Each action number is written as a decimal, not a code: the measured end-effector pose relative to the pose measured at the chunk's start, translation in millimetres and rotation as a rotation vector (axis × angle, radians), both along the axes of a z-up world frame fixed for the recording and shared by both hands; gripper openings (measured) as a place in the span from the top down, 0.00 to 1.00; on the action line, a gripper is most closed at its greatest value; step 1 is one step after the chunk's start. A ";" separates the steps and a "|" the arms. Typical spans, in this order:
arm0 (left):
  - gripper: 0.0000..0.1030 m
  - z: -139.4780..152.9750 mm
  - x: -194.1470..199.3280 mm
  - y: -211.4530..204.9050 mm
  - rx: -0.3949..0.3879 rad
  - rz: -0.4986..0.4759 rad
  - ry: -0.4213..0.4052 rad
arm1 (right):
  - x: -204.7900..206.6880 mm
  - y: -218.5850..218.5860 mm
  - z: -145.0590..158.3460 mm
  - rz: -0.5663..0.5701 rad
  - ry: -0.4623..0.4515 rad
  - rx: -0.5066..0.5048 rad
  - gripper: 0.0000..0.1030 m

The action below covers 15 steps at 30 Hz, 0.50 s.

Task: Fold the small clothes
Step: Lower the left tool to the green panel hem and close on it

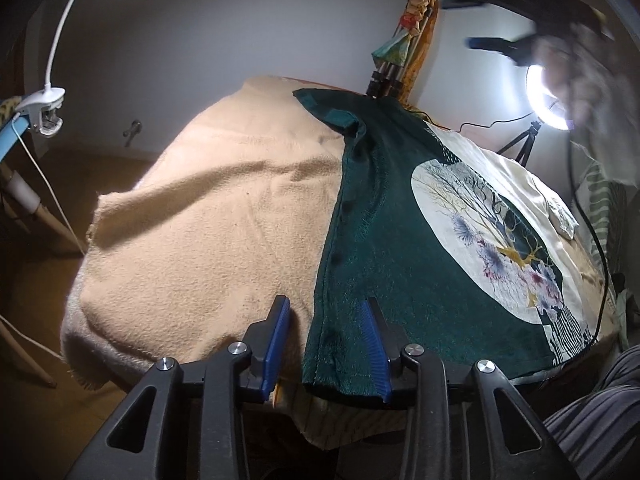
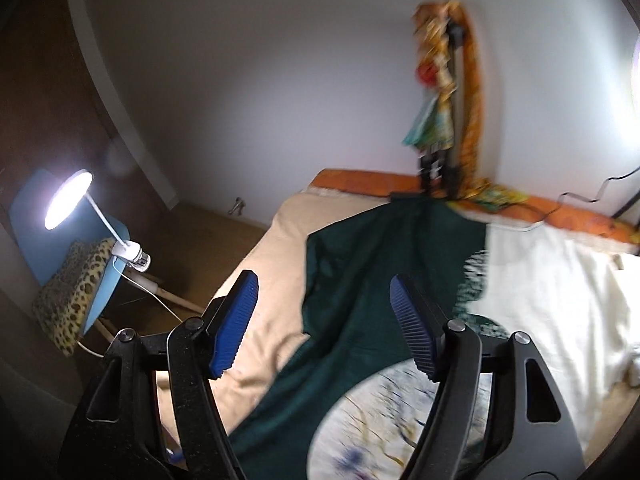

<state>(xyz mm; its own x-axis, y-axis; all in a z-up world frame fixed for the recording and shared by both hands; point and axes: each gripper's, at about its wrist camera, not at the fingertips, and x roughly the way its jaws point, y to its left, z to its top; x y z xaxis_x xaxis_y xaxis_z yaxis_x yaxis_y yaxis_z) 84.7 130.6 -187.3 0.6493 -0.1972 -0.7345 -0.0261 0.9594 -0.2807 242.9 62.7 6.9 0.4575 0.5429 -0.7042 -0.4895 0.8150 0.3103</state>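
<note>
Nearest in the left wrist view, the left gripper stands wide open with nothing between its blue pads, its tips straddling the near left hem of a dark green shirt: one pad is over the beige blanket, the other over the green cloth, and whether either touches the fabric cannot be told. The shirt lies spread flat on the right half of the blanket, running away from the camera, with a line of dark buttons along its left edge and a pale oval printed with bare trees and purple blooms; its right side is cream. In the right wrist view the right gripper is likewise spread wide and empty, held above the green shirt, its blur suggesting motion; the left wrist view shows it high up at the top right, also smeared. Farther back, an orange strip edges the bed, and a tripod draped with colourful cloth stands against the white wall. A ring light glows to the right, and a clip lamp shines beside a blue chair bearing a leopard-print cushion.
</note>
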 end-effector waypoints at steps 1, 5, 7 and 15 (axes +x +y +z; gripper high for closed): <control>0.65 -1.9 1.9 0.1 -0.006 -0.003 -0.003 | 7.4 11.2 -8.6 0.006 0.010 -0.011 0.30; 0.70 -3.6 4.2 1.9 -0.018 -0.016 -0.033 | 35.6 51.2 -39.6 0.022 0.051 -0.054 0.32; 0.72 -4.1 5.1 4.8 -0.033 -0.023 -0.043 | 49.6 66.9 -54.8 0.027 0.070 -0.070 0.34; 0.90 -9.5 8.8 21.6 -0.144 -0.056 -0.069 | 101.7 136.8 -118.8 0.047 0.151 -0.180 0.39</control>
<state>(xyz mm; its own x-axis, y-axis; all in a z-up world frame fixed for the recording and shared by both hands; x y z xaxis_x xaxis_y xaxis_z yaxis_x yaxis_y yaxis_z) 93.5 152.2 -196.8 0.6822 -0.3345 -0.6502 0.0506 0.9087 -0.4144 344.7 199.6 -111.9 0.3171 0.4204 -0.8501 -0.4874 0.8412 0.2342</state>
